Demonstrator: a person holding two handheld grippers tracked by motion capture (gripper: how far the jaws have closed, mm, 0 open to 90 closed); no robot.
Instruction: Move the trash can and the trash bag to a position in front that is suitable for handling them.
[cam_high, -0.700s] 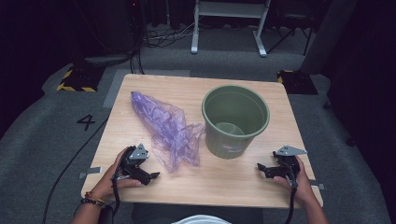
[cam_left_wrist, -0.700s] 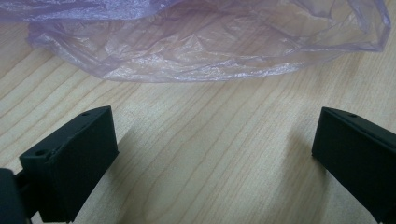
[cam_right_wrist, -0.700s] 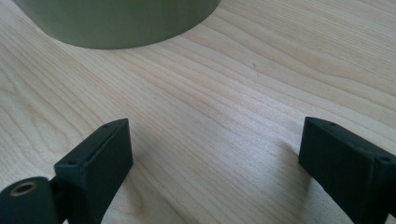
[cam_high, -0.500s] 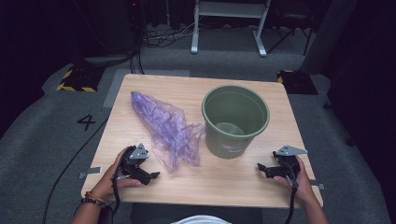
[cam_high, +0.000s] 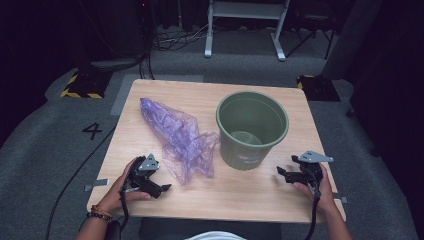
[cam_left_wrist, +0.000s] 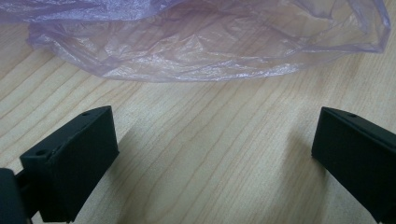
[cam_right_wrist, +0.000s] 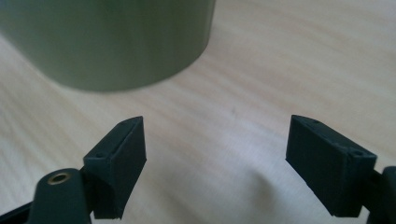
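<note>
A crumpled purple plastic bag (cam_high: 180, 137) lies on the wooden table (cam_high: 250, 192), stretching from back left toward the front middle. Just right of it stands an upright green bin (cam_high: 251, 129). My left gripper (cam_high: 162, 189) rests on the table near the front left, open, its jaws pointing at the bag's near end. In the left gripper view the bag (cam_left_wrist: 196, 42) lies a short way beyond the spread jaws with bare wood between them. My right gripper (cam_high: 281, 173) rests at the front right, open and holding nothing. In the right gripper view the bin's wall (cam_right_wrist: 107, 42) is ahead to the left.
The table's front edge runs close behind both hands. Beyond the table are grey carpet, a white metal stand (cam_high: 245, 25) at the back, cables, and yellow-black striped blocks (cam_high: 80, 85) on the floor. A number four (cam_high: 93, 131) is marked on the floor at left.
</note>
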